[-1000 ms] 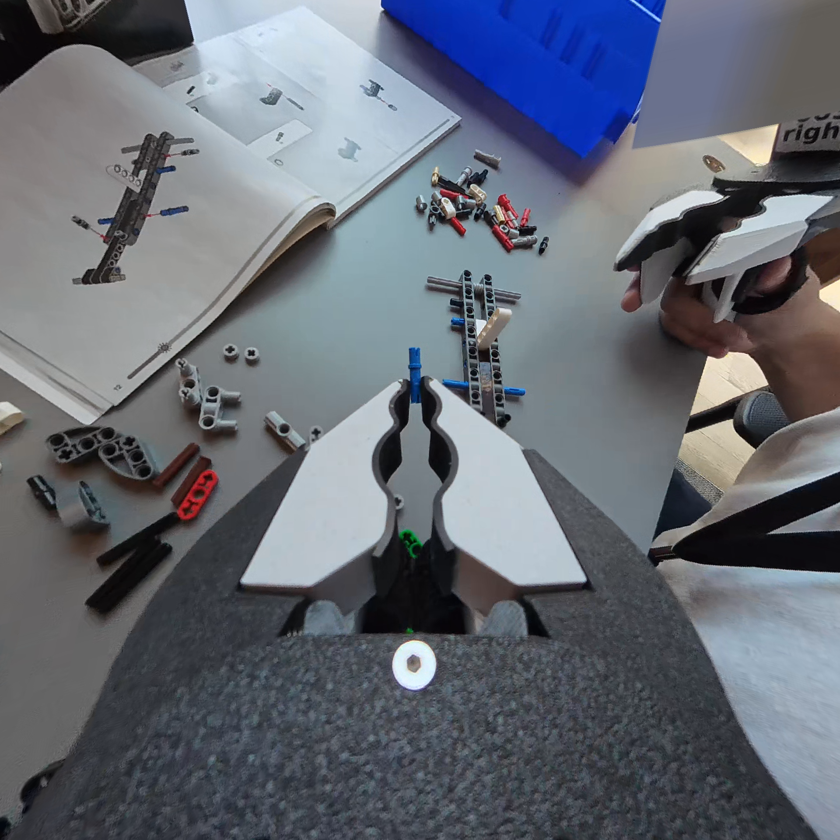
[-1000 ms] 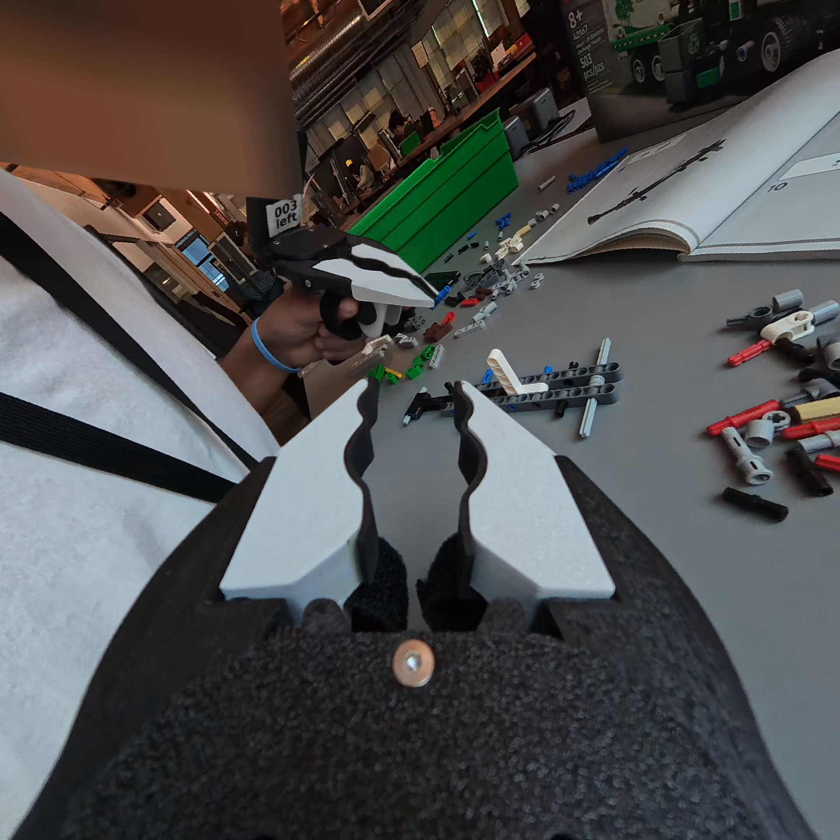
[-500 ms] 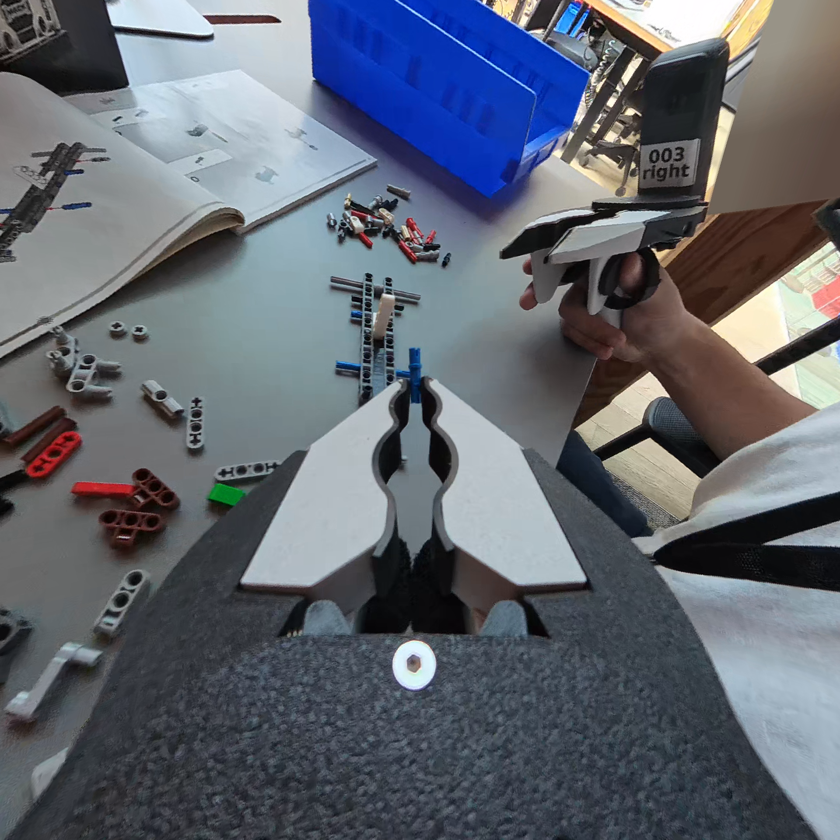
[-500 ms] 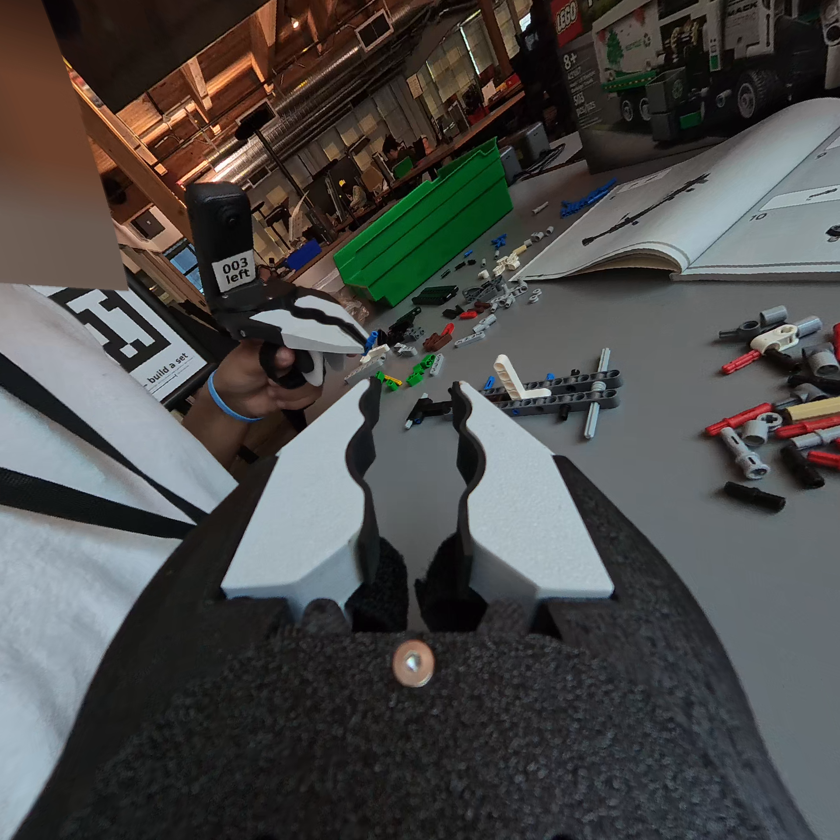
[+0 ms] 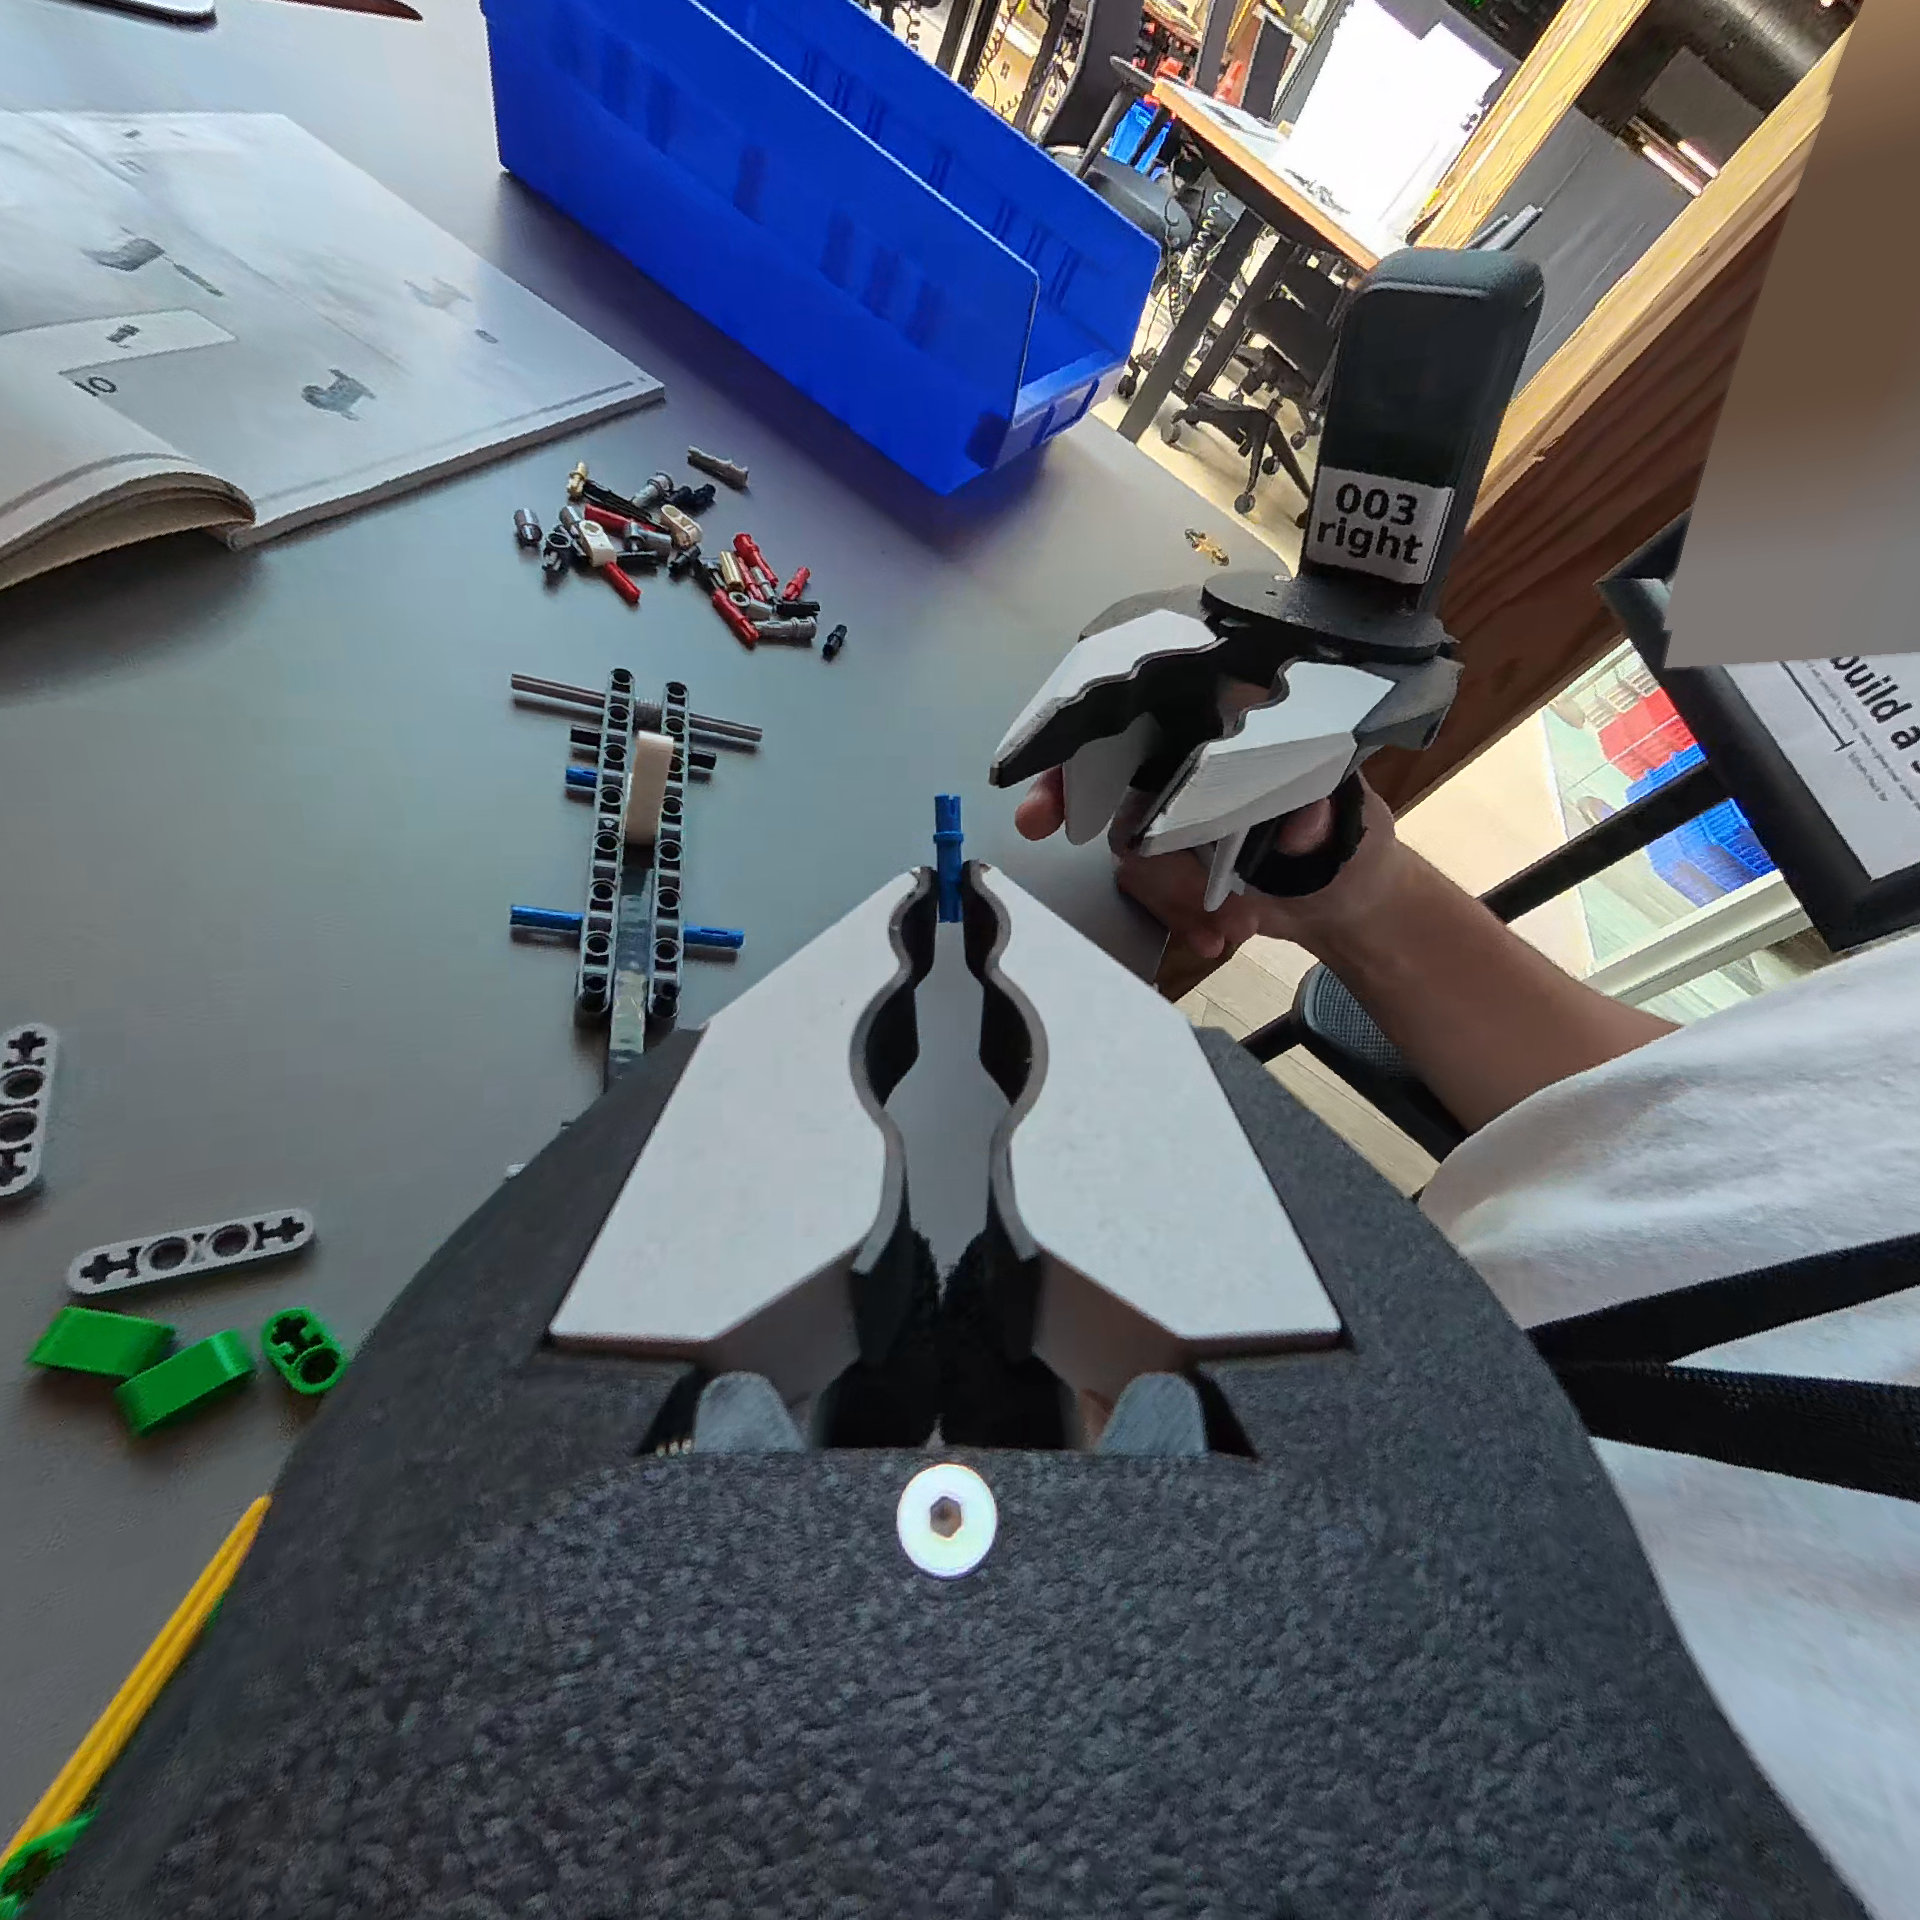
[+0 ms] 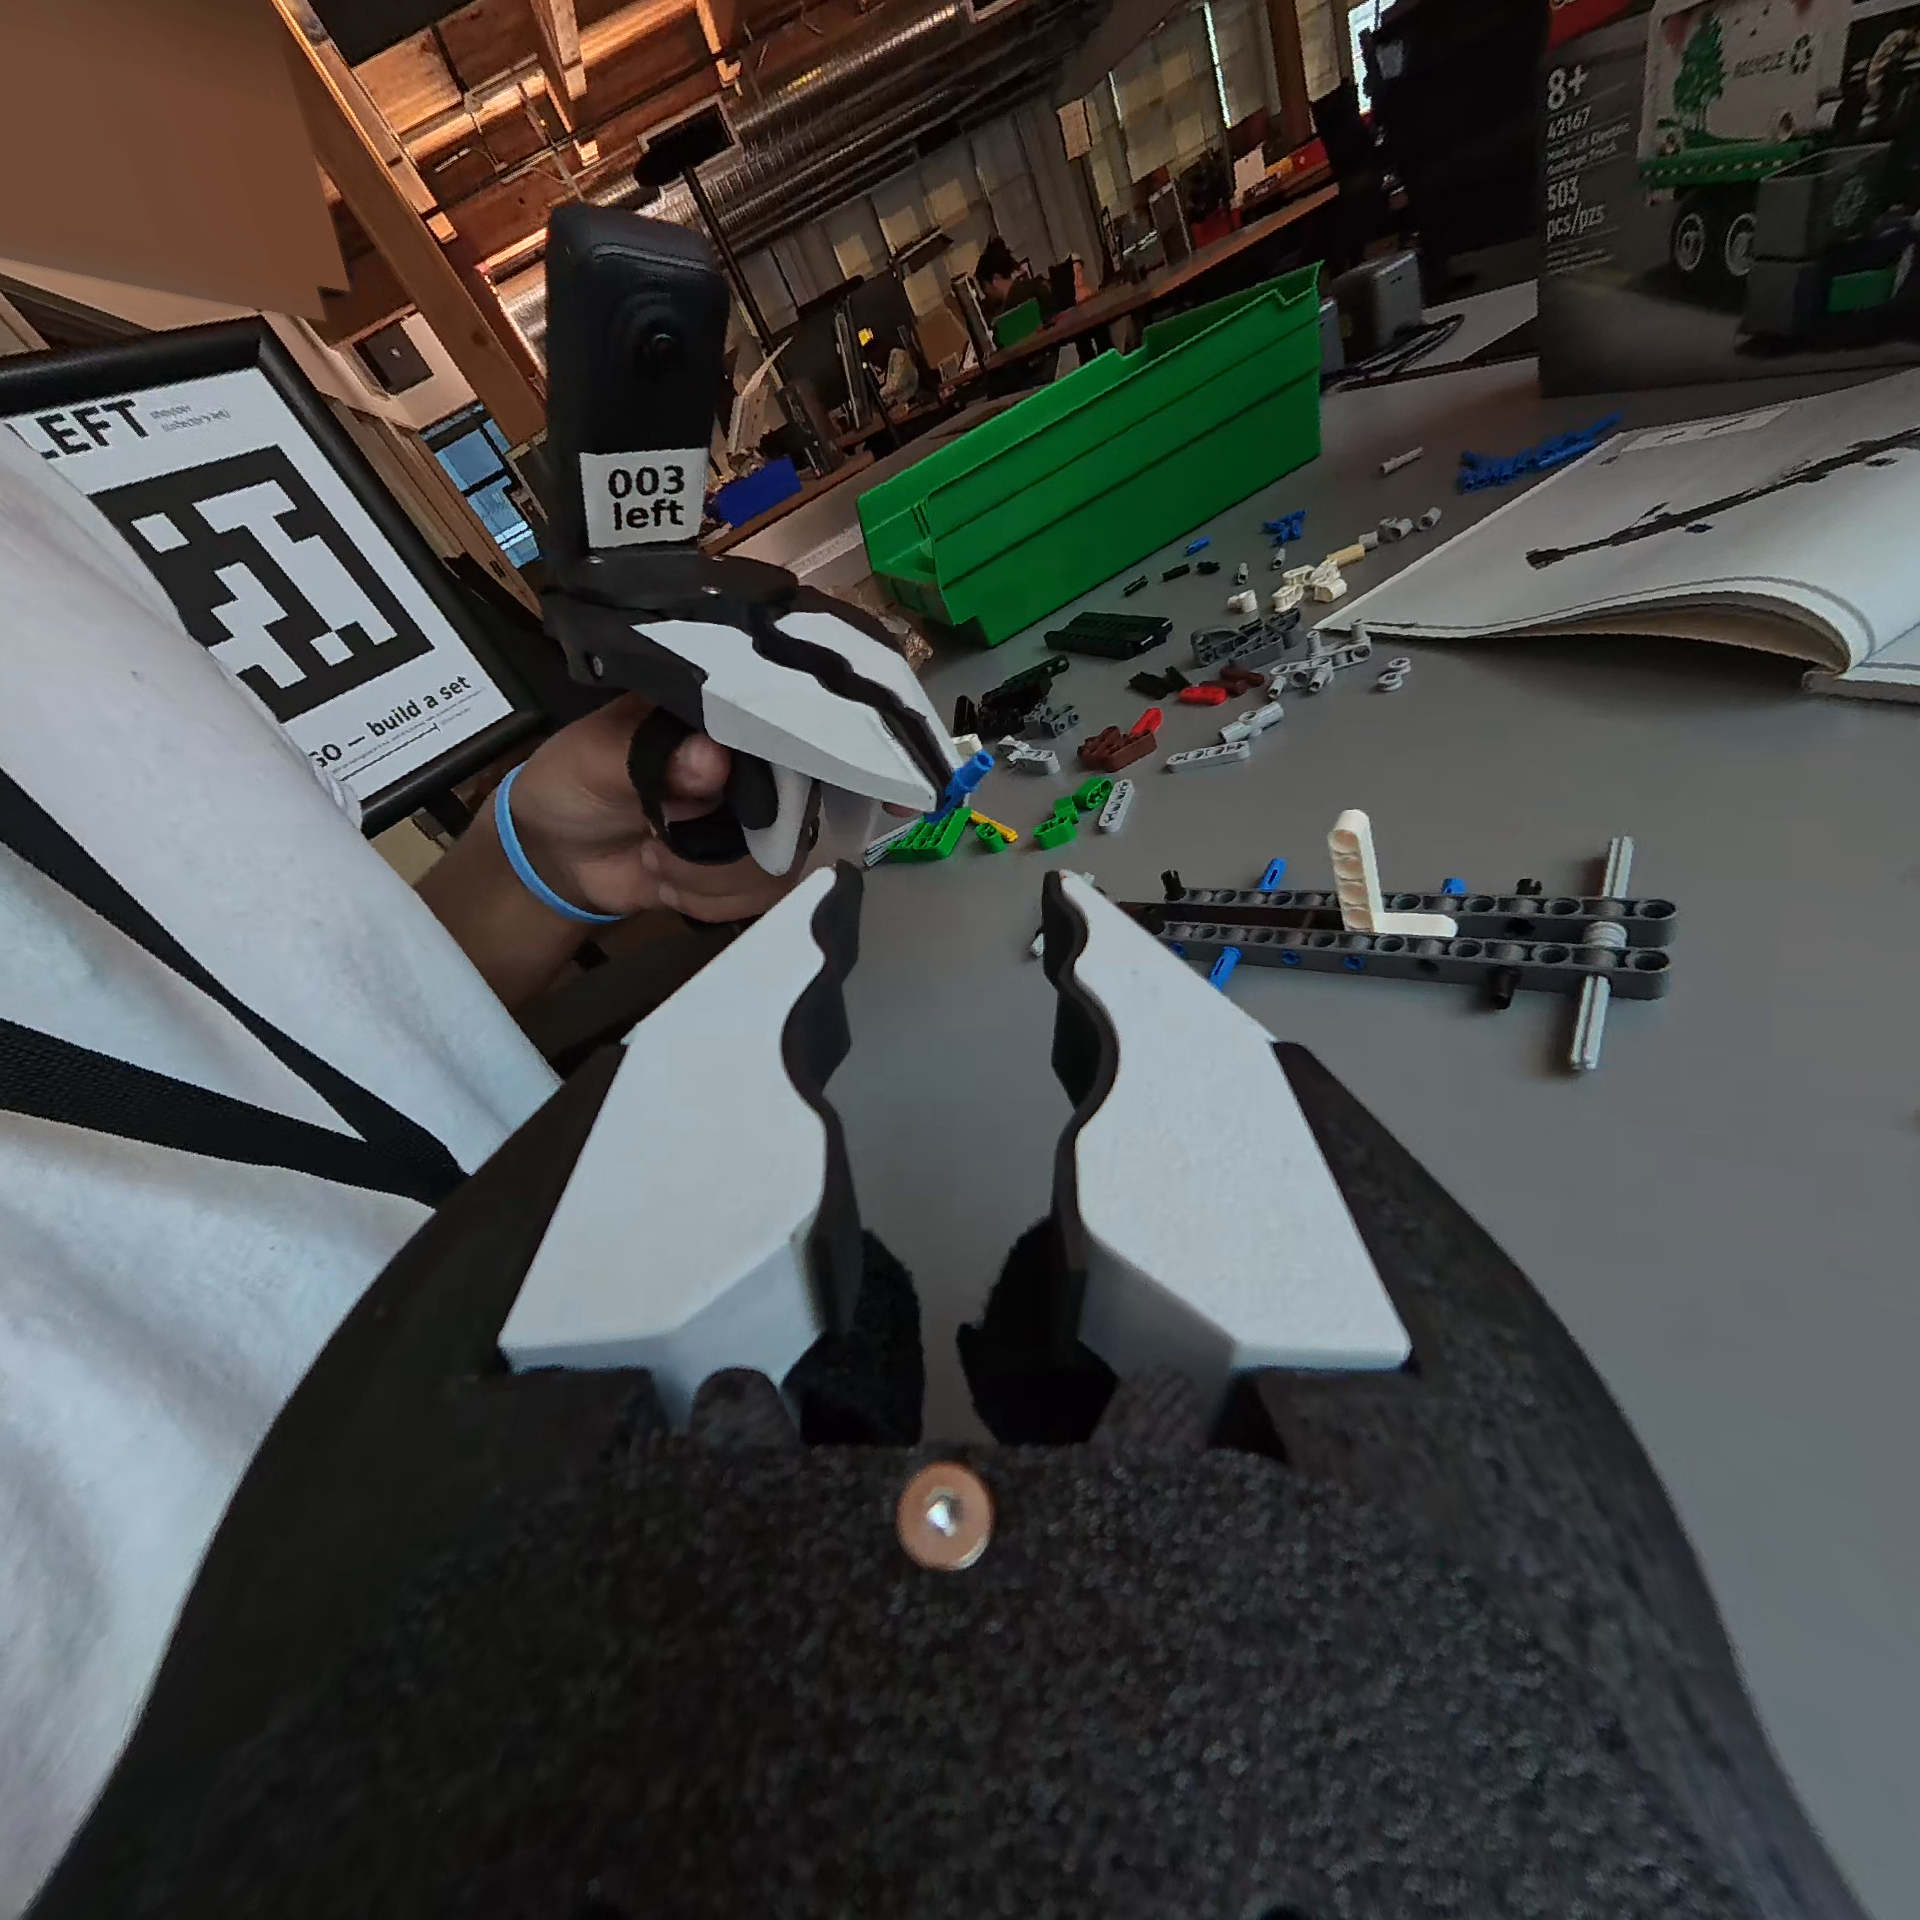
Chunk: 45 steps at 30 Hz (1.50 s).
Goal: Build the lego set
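My left gripper [image 5: 948, 878] is shut on a small blue pin [image 5: 947, 847] that sticks out past its tips, held above the table's near edge. The pin also shows in the right wrist view [image 6: 964, 781], at the tips of the left gripper [image 6: 925, 795]. My right gripper [image 6: 948, 894] is open and empty; it also shows in the left wrist view [image 5: 1070, 800], just right of the pin. The dark grey beam assembly [image 5: 632, 852] with a white angled piece and blue pins lies flat on the grey table [image 5: 312, 748], left of the pin, and shows in the right wrist view [image 6: 1434, 930].
An open instruction booklet [image 5: 260, 343] and a blue bin [image 5: 810, 229] stand at the back. Small pins and connectors [image 5: 675, 561] lie scattered behind the assembly. Grey and green pieces [image 5: 187, 1309] lie at the left. A green bin [image 6: 1101, 488] and the set's box [image 6: 1745, 177] stand farther off. Less than 4 cm separates the two grippers' tips.
My left gripper has swung right towards the table's near edge with the blue pin. The right gripper has come closer to it and opened wider.
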Each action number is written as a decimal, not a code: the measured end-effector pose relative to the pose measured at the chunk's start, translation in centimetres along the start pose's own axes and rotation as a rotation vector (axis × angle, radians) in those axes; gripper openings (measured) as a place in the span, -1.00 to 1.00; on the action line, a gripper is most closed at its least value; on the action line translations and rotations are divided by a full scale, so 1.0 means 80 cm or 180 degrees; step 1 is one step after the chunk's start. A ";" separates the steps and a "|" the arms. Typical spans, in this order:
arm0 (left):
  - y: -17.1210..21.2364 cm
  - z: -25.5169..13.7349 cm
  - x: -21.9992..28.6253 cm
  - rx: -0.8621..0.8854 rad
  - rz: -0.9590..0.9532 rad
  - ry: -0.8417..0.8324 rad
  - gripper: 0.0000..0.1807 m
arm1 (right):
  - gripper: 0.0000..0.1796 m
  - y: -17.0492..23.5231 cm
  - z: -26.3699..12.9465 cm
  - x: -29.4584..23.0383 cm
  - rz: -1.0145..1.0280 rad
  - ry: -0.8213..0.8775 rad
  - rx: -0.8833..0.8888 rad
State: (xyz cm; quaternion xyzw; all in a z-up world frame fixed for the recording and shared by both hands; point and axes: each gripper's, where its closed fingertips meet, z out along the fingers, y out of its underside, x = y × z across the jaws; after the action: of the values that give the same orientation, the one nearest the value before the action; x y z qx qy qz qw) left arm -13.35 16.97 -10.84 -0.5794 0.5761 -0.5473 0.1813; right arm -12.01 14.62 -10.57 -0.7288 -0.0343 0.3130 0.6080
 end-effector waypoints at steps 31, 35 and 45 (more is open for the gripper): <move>0.006 0.041 0.025 0.0011 -0.0594 0.0708 -0.97 | -0.60 -0.009 -0.004 -0.005 -0.0088 -0.0024 0.0169; 0.017 0.041 0.020 -0.0171 -0.0035 0.0420 -0.97 | -0.61 -0.014 -0.009 -0.004 0.0021 -0.0075 0.0249; 0.015 0.010 -0.020 -0.0696 0.2610 -0.0539 -0.96 | -0.75 -0.007 0.001 0.022 0.0529 0.0123 -0.0085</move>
State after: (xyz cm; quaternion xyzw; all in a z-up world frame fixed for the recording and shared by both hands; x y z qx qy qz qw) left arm -12.84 17.67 -12.79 -0.3612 0.7964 -0.3162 0.3679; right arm -10.45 15.61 -10.83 -0.7431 0.0340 0.3477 0.5708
